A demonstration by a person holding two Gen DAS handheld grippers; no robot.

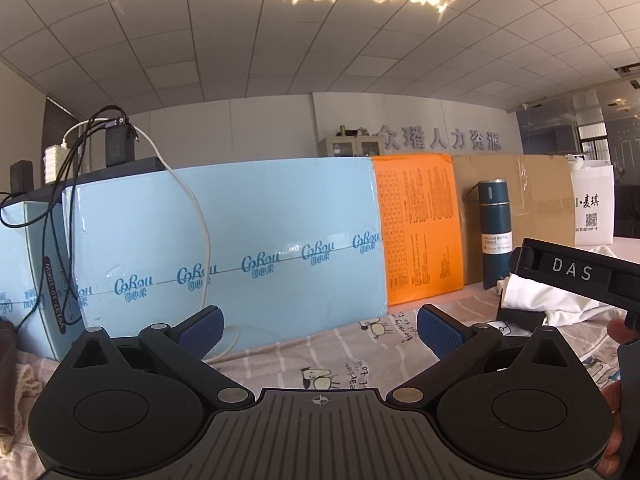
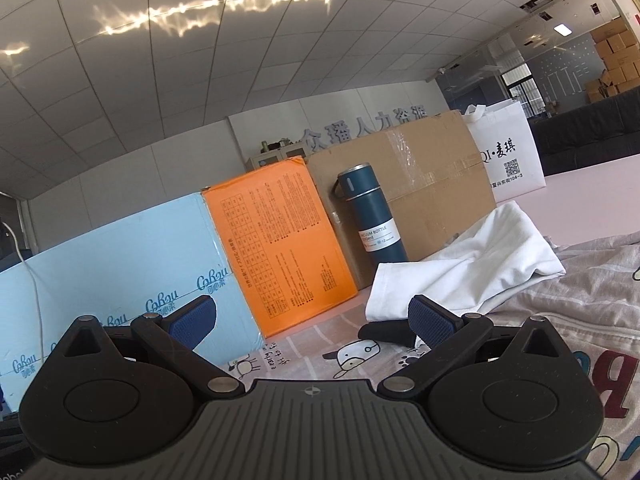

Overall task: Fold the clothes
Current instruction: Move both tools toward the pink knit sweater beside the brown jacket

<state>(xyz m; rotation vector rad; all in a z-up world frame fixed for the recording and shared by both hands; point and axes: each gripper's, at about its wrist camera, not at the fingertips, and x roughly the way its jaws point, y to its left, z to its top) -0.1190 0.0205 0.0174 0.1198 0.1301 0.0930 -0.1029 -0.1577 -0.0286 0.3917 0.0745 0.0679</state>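
Office room: tiled drop ceiling (image 1: 320, 60) streaked with reflected light, grey back wall (image 1: 400, 120) bearing raised Chinese lettering (image 1: 440, 140), a small cabinet (image 1: 352, 146) below it, windows (image 2: 520, 84) and stacked cartons (image 2: 612, 56) at far right.

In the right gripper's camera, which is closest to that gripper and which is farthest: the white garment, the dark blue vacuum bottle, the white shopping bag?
1. Crumpled white cloth garment, just ahead, right.
2. Dark blue cylindrical vacuum bottle, behind it, centre.
3. White printed shopping bag, far right, at the back.
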